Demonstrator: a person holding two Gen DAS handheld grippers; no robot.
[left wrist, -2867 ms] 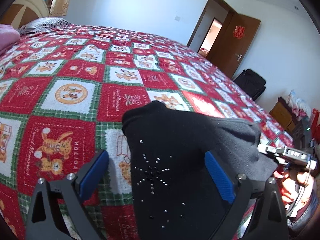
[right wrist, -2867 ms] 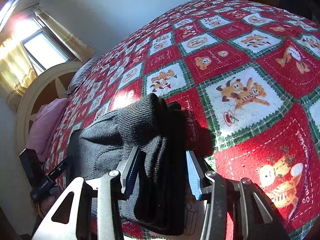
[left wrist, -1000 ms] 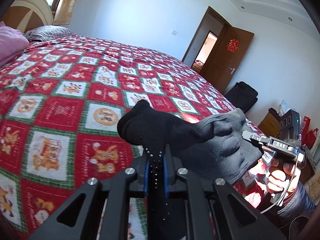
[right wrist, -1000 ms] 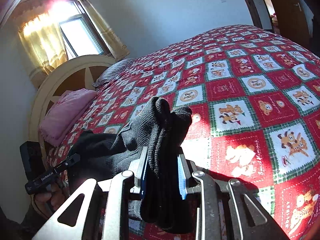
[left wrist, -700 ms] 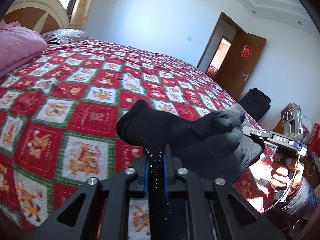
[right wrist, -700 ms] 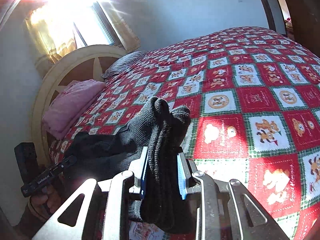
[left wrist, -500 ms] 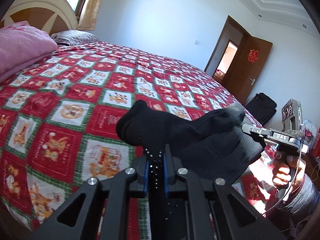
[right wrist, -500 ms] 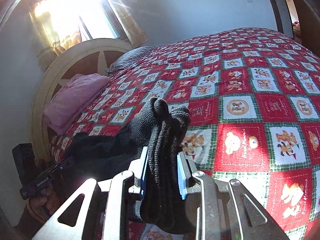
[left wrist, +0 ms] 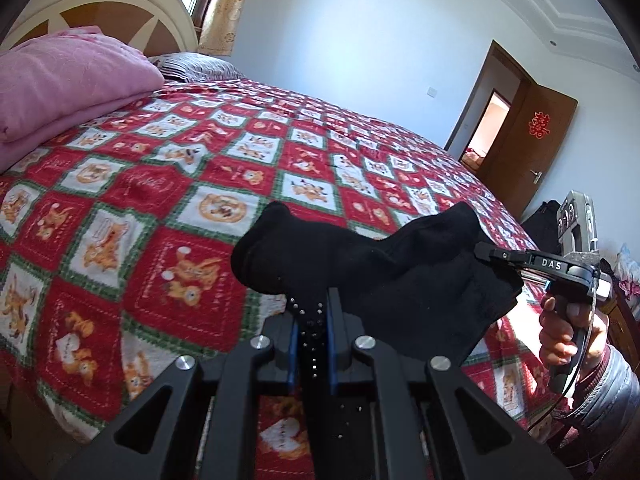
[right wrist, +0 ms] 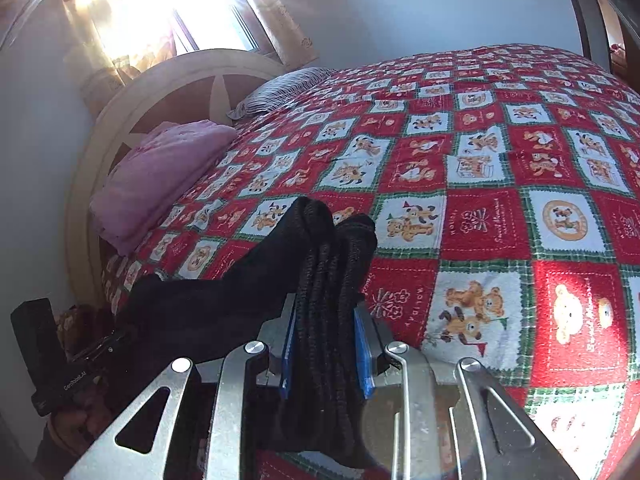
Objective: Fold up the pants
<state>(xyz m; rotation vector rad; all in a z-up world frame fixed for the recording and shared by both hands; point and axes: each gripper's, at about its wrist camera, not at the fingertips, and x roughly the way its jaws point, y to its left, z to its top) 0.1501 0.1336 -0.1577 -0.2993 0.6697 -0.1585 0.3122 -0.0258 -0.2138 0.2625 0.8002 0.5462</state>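
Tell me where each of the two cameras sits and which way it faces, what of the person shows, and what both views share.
Left wrist: rides the left gripper, facing across the bed toward the door; shows the right hand holding the right gripper.
Right wrist: rides the right gripper, facing the headboard and window; the left hand is dim at lower left.
Shared: the black pants clamped in both, the pink blanket.

We count one pair of black pants (left wrist: 360,264), two tools, the left tool (left wrist: 312,336) and the right tool (right wrist: 326,354), one bed (left wrist: 160,208), one pink blanket (left wrist: 68,84), one striped pillow (right wrist: 280,92) and one door (left wrist: 532,140).
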